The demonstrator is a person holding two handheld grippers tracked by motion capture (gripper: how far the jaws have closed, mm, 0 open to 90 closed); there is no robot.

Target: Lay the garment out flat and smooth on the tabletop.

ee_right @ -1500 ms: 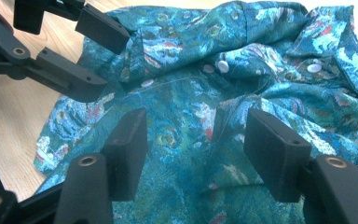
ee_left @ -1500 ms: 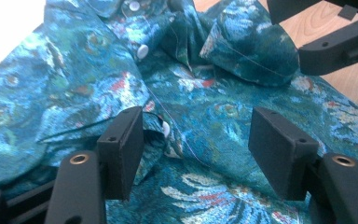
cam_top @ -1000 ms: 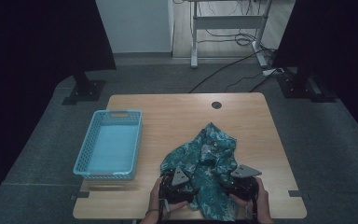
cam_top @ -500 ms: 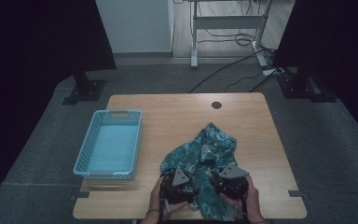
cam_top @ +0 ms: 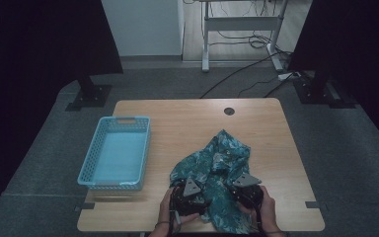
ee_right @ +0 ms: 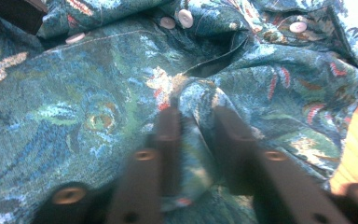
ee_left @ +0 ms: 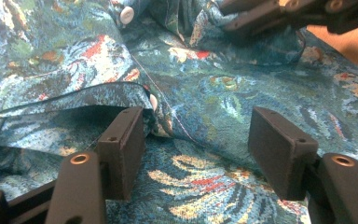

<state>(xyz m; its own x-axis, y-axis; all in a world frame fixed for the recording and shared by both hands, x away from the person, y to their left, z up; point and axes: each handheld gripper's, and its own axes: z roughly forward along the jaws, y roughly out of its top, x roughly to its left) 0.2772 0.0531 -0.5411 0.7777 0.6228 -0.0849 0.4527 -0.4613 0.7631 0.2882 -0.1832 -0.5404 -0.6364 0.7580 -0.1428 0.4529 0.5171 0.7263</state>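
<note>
A crumpled teal shirt (cam_top: 223, 160) with a leafy print and pale buttons lies on the near right of the wooden table (cam_top: 187, 118). My left gripper (cam_top: 201, 193) rests low over its near part. In the left gripper view its jaws (ee_left: 198, 140) stand open and wide apart, with cloth (ee_left: 205, 93) lying under them and a folded edge by the left pad. My right gripper (cam_top: 233, 188) points in towards the left one. Its jaws (ee_right: 193, 130) have just been closing and pinch a raised fold of the shirt (ee_right: 98, 93).
A light blue plastic basket (cam_top: 116, 150) stands on the left of the table, with nothing in it. A round cable hole (cam_top: 229, 111) sits near the far edge. The right gripper's jaws (ee_left: 270, 14) show at the top of the left gripper view.
My right gripper has slid a little left over the shirt, towards the left gripper. The left gripper and the basket have stayed put.
</note>
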